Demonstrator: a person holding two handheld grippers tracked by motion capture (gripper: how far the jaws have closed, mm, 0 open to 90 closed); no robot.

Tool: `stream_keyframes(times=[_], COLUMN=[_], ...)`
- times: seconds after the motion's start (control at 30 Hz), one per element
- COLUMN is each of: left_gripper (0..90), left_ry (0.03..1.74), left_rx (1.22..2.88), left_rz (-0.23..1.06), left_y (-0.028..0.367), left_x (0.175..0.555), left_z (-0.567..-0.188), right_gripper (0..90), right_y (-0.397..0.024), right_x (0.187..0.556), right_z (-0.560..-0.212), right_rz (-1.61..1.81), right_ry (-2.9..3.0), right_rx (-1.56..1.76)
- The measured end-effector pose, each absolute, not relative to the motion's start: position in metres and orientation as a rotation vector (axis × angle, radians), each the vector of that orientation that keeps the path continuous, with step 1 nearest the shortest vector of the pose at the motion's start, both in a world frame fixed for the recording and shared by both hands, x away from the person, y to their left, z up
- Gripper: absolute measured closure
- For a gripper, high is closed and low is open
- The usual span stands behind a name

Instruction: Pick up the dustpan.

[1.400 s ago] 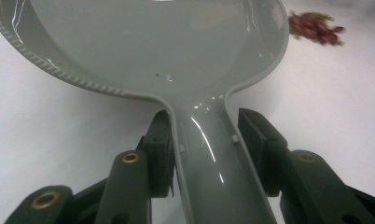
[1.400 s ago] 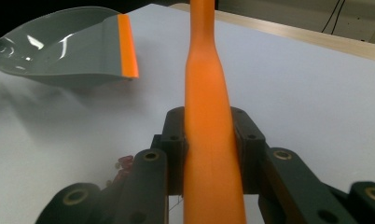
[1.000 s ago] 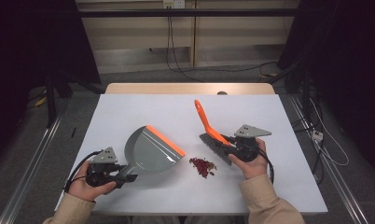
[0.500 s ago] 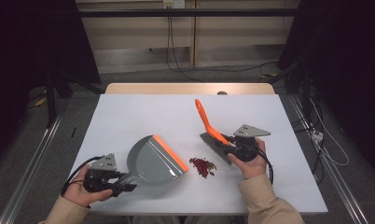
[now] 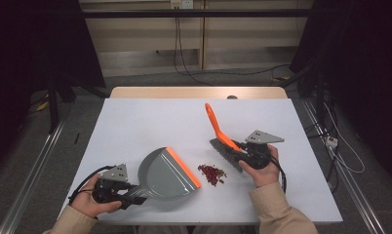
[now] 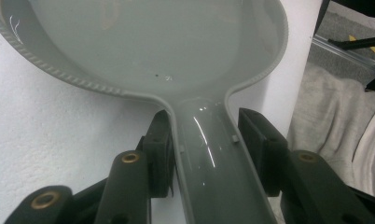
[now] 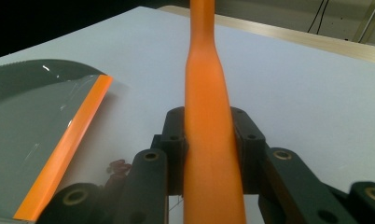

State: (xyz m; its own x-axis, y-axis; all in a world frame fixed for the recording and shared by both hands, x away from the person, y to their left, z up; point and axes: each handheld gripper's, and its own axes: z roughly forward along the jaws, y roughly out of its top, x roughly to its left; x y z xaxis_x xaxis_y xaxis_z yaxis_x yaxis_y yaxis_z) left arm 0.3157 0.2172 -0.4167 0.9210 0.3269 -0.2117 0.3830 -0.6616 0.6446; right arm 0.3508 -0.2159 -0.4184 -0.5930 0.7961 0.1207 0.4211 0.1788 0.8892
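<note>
Left gripper point(image 5: 130, 192) clamps grey plastic dustpan point(image 5: 167, 170), lip toward red crumbs point(image 5: 212, 174) near table's point(image 5: 150, 117) front edge; right gripper point(image 5: 244, 152) clamps orange-handled brush point(image 5: 221, 135), ready for sweeping.

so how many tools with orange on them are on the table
2: the grey dustpan with its orange lip, front left, and the orange-handled brush, right of the red crumbs.
</note>
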Motion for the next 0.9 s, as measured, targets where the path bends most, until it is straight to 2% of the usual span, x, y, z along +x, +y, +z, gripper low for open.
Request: stream_keyframes(times=[0.9], left_gripper=[58.0], left_ry=[0.452], left_rx=[2.403], left_rz=[-0.164], left_y=[0.198], left_x=[0.319], left_z=[-0.430], right_gripper=[71.2], right_y=[-0.211], right_x=[0.353], right_z=[-0.424], right_rz=[1.342], right_ry=[2.126], right_rx=[1.153])
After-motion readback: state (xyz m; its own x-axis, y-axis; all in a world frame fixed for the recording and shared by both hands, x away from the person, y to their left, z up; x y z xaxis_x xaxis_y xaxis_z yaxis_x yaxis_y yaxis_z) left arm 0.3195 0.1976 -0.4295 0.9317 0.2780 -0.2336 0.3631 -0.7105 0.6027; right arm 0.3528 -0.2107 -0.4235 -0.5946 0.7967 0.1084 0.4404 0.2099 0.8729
